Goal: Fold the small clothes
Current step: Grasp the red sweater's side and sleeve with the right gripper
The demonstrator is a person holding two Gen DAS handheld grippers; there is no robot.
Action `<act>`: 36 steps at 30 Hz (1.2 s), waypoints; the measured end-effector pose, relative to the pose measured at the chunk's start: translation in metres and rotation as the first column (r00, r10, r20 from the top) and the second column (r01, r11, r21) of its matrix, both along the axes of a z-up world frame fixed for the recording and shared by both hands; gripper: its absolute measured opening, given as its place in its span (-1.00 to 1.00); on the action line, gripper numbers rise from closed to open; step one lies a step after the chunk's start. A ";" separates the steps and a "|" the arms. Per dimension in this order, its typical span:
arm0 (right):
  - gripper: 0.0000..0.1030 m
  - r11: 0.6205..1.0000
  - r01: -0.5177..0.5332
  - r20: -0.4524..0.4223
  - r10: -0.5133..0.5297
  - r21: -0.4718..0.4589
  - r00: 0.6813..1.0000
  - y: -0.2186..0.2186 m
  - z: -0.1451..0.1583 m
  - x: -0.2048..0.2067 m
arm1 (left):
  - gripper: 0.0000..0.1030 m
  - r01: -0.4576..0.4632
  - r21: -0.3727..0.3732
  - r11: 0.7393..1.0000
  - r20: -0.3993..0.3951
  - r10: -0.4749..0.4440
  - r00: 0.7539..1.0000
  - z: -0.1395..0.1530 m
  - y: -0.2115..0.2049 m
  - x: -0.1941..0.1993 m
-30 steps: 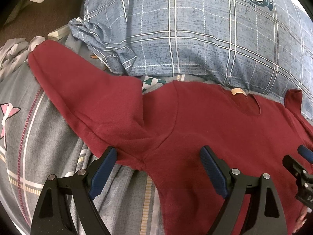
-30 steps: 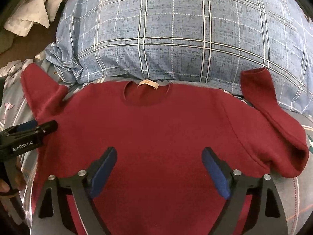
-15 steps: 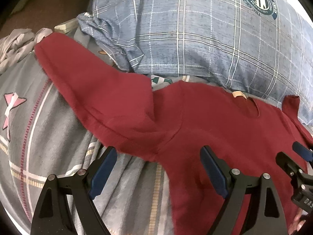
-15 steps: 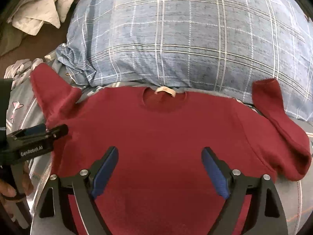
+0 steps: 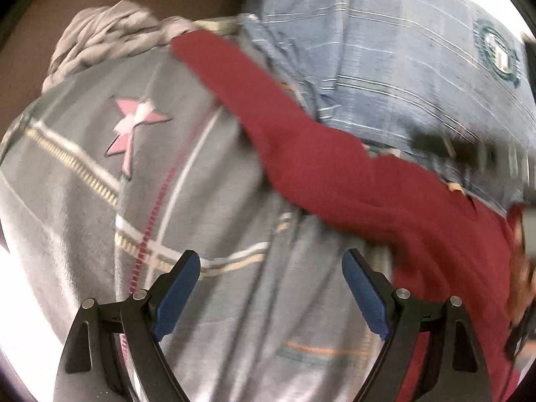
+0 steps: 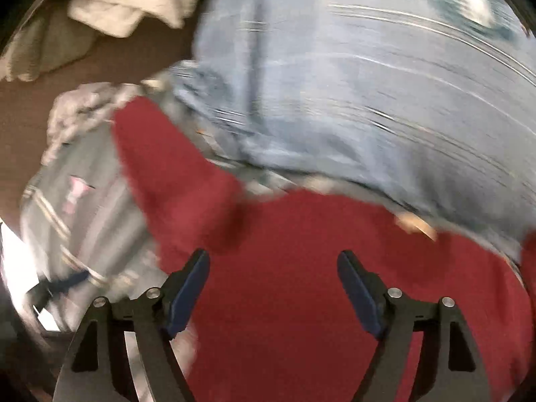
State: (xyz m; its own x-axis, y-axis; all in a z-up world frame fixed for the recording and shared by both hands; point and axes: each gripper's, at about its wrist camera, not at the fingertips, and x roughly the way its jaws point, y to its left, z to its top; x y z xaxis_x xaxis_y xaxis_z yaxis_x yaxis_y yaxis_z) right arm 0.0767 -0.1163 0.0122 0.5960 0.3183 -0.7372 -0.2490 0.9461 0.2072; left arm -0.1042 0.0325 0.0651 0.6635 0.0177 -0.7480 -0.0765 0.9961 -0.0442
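The dark red sweater (image 6: 318, 268) lies spread flat on a bed covered by a grey patterned bedsheet (image 5: 83, 174), its neckline toward a blue plaid pillow (image 6: 351, 83). Both views are smeared by motion blur. In the right wrist view the right gripper (image 6: 273, 284) hangs over the body of the sweater with its 2 blue-padded fingers spread wide; its jaws have just been closing a little, yet nothing sits between them and the pads touch no cloth. The red fabric fills the space directly beneath and ahead of this gripper, the tan neck label (image 6: 415, 224) is ahead and to its right, and 1 sleeve (image 6: 167, 167) runs off ahead and to its left toward the pillow's corner. In the left wrist view the left gripper (image 5: 271, 288) also stands wide open and empty, above bare bedsheet rather than the garment; the sweater's edge is just beside its right finger (image 5: 365, 294), and the sleeve stretches diagonally away ahead of it. A pink star print (image 5: 134, 124) on the sheet is ahead and to the left of this gripper, and a crumpled grey cloth (image 5: 110, 37) is farther ahead, near the sleeve's cuff.
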 end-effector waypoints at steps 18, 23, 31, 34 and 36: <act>0.51 0.911 -0.399 0.064 0.406 -0.104 0.912 0.200 0.004 0.127 | 0.67 -0.093 -0.045 0.995 -0.023 0.092 0.996 -0.012 0.018 0.025; -0.12 0.918 -0.395 0.036 0.393 0.037 0.919 0.203 -0.010 0.142 | 0.68 -0.090 -0.041 0.995 -0.024 0.089 0.996 -0.014 0.017 0.026; -0.85 0.962 -0.243 0.033 0.241 0.124 0.970 0.130 0.008 0.117 | 0.68 -0.105 -0.038 0.994 -0.007 0.105 0.994 -0.014 0.016 0.024; -0.85 0.971 -0.173 0.066 0.164 0.168 0.984 0.072 0.024 0.091 | 0.68 -0.116 -0.029 0.993 0.011 0.116 0.993 -0.012 0.016 0.020; -0.85 0.973 -0.111 0.082 0.096 0.205 0.992 0.024 0.038 0.065 | 0.68 -0.117 -0.033 0.993 0.018 0.117 0.993 -0.011 0.015 0.017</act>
State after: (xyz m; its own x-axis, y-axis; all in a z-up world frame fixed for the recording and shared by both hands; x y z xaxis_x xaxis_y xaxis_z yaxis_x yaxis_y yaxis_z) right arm 0.1418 -0.0922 0.0497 0.6001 0.5231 -0.6051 -0.3641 0.8522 0.3756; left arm -0.0874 0.0472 0.0542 0.6731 0.0723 -0.7360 -0.1910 0.9784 -0.0786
